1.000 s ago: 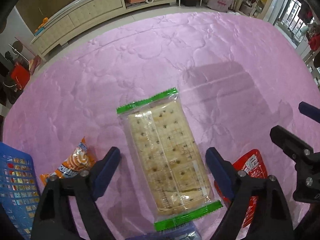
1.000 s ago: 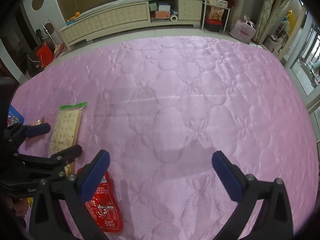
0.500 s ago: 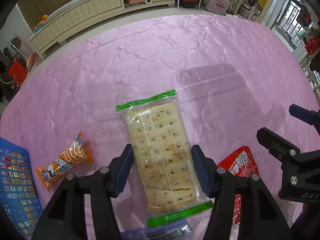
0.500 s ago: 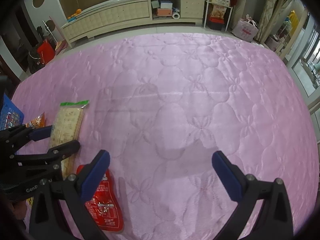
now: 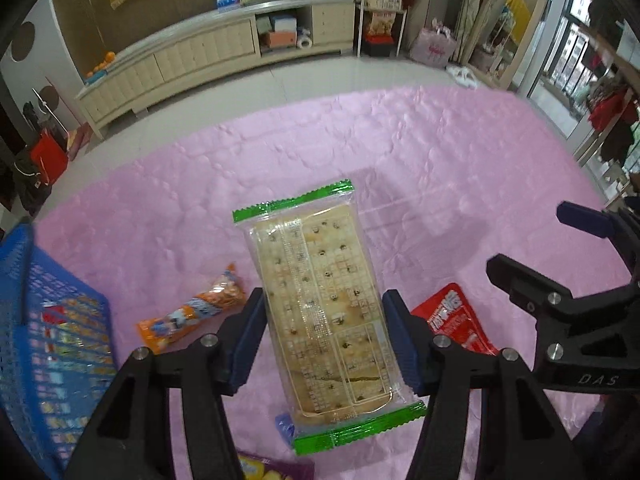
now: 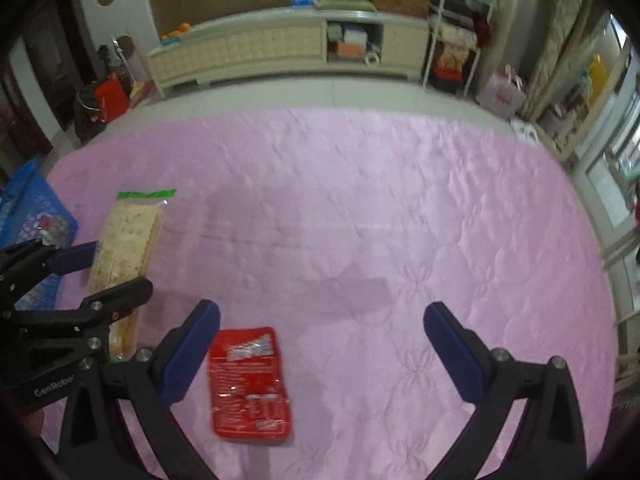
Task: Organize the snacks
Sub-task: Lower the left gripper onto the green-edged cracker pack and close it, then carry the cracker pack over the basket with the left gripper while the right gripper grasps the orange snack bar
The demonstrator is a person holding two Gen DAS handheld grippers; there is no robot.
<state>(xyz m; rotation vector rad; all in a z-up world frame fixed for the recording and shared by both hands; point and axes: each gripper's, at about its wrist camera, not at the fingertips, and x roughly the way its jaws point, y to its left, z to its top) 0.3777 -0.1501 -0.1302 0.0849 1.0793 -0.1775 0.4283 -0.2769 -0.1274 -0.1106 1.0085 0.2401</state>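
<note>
One cracker pack (image 5: 320, 300) is between the pads of your left gripper (image 5: 322, 340), which are pressed on its two long sides, so the pack is held and looks lifted above the pink quilt (image 5: 400, 152). Its long axis runs straight away from the claw, green ends near and far. The blue basket (image 5: 44, 340) lies on the left of this hand, near, so the left hand is the one to carry it there. Your right gripper (image 6: 320, 344) stands wide apart and empty, above the quilt, with the red pouch (image 6: 248, 384) just beside its left finger.
</note>
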